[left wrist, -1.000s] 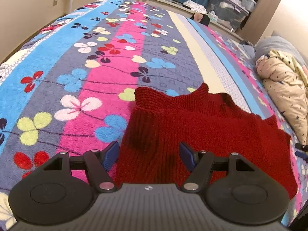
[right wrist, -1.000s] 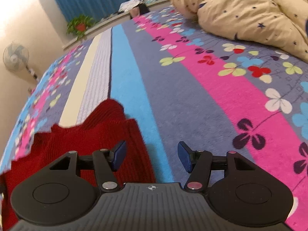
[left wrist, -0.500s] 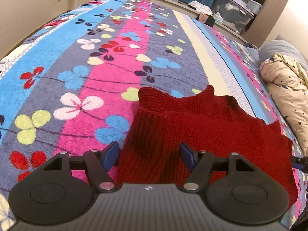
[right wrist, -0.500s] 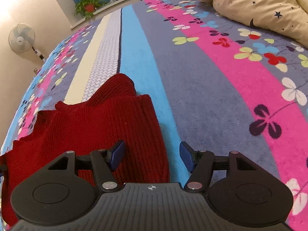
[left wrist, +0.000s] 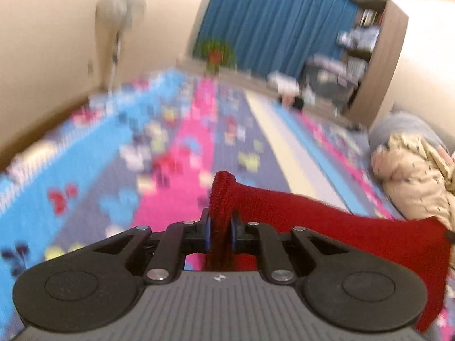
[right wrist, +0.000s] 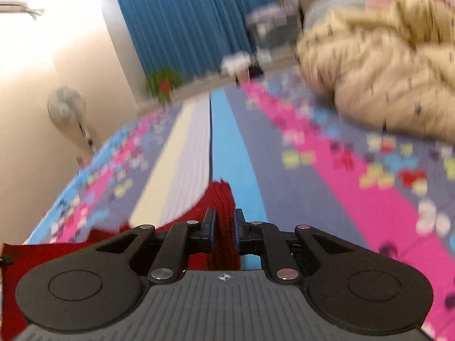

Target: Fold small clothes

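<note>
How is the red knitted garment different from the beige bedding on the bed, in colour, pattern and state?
The red knitted garment is plain dark red; the beige bedding carries small dark marks. The garment is pinched by the left gripper and the right gripper; the bedding lies bunched and untouched. Both are soft textiles over the same flowered blanket.

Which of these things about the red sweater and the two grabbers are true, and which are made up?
1. The left gripper is clamped on the red knit sweater. True.
2. The right gripper is open and empty. False: it is shut on the sweater too.
3. The curtain is blue. True.
4. The flowered bedspread is plain white. False: it has pink, blue and grey stripes.
</note>
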`<state>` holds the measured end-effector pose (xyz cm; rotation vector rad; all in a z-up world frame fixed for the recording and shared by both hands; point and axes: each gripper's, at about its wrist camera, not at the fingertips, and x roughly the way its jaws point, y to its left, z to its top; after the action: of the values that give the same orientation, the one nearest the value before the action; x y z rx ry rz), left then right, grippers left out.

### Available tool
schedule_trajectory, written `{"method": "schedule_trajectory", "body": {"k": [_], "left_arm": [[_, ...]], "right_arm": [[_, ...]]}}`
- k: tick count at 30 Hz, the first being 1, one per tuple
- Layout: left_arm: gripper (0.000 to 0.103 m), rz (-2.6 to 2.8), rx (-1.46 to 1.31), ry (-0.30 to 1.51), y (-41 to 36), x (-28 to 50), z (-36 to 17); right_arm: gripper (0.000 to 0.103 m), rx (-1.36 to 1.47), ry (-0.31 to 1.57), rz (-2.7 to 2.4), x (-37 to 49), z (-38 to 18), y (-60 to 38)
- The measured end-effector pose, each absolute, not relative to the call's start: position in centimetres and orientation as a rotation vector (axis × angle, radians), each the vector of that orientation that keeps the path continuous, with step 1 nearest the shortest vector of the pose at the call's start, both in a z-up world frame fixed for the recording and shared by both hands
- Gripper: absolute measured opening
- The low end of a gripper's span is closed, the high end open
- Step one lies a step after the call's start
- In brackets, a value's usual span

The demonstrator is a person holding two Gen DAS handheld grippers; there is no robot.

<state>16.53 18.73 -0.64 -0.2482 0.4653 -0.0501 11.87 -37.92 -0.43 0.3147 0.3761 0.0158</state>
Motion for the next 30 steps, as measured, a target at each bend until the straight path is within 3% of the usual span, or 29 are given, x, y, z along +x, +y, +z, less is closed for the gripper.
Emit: {"method": "schedule_trajectory", "body": {"k": [3,5,11,13,18,21,22,24,26,28,30], "left_arm": [[0.013,-0.003,-0.269,0.376,19.0,16.9,-0.1],[0.014,0.032,-0.267,0.409,19.0,18.1,-0.9],[0.014,0.088,-0.141,0.725,17.1,23.1,-6.6],[0.014,0.093,-0.167,0.735,17.4,23.5,-7.0],[0.014,0.072,-0.212,0.556,18.0,21.7,-4.9],[0.016,0.078,-0.196,0.697,17.7,22.8,-6.5],[0.027,0.061,-0.238,0.771,18.1,23.3,-7.2],[0.035,0.056,-0.313,0.830,18.9,23.0,-7.5],[0.059,0.062,-0.316,0.801,19.4,22.0,-6.6],[0.068,0.050,-0.340,0.801,20.0,20.8,-5.7],[0.069,0.015,-0.404,0.871,20.9,20.1,-6.0]], "right_arm": [[0.012,0.264,0.262,-0.006,12.2,0.5,-37.0],[0.012,0.254,0.260,-0.025,13.3,0.2,-36.7],[0.012,0.224,0.615,-0.090,19.6,-5.2,-36.2],[0.012,0.195,0.699,-0.106,20.9,-6.8,-35.9],[0.012,0.209,0.526,-0.102,20.0,-4.6,-35.7],[0.013,0.196,0.584,-0.109,20.6,-5.7,-35.5],[0.016,0.235,0.674,-0.089,21.1,-6.8,-35.8],[0.023,0.285,0.773,-0.085,21.2,-8.1,-36.3],[0.047,0.251,0.743,-0.100,20.2,-7.1,-36.5],[0.061,0.235,0.724,-0.109,18.6,-6.0,-36.7],[0.065,0.288,0.747,-0.075,17.2,-5.7,-37.2]]}}
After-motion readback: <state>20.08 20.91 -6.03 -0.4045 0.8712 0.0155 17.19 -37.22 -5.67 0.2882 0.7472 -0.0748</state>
